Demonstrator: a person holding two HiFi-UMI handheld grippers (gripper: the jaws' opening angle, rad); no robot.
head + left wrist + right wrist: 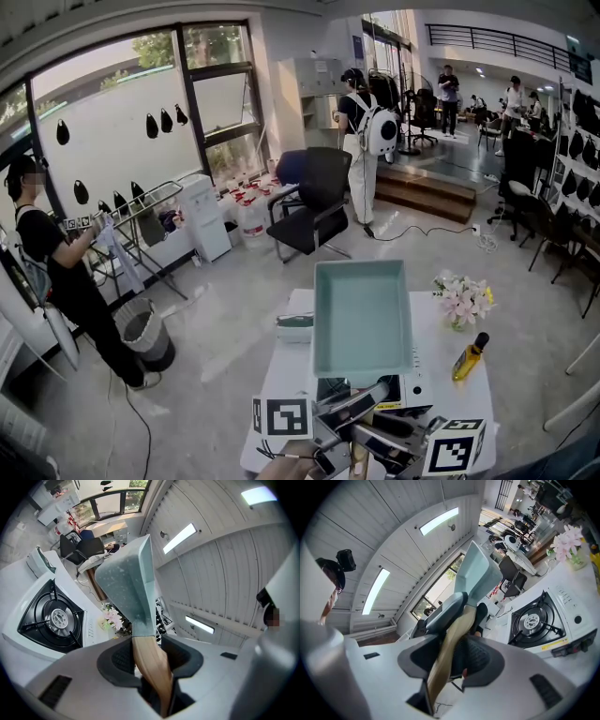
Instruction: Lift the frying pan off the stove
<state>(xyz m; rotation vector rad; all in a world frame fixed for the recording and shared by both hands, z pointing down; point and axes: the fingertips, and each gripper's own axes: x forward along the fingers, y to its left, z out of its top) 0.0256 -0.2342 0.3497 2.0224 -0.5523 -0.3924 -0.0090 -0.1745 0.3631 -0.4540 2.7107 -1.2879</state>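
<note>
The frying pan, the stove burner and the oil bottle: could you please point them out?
frying pan [361, 323], head view, its inner base.
stove burner [58, 617], left gripper view, its centre cap.
oil bottle [466, 362], head view, its yellow body.

Well ahead of the left claw [149, 656] we see a pale grey floor [234, 309] running to a wall of tall, dark-framed windows [112, 112] full of daylight. A black office chair [323, 183] stands straight ahead of the claw, a white cabinet [204, 217] left of it by the windows, a mesh bin [145, 333] far to the claw's left. Wooden steps [427, 192] rise ahead and right. Above the claw, white ribbed ceiling panels [225, 564] carry strip lights [180, 537].
</note>
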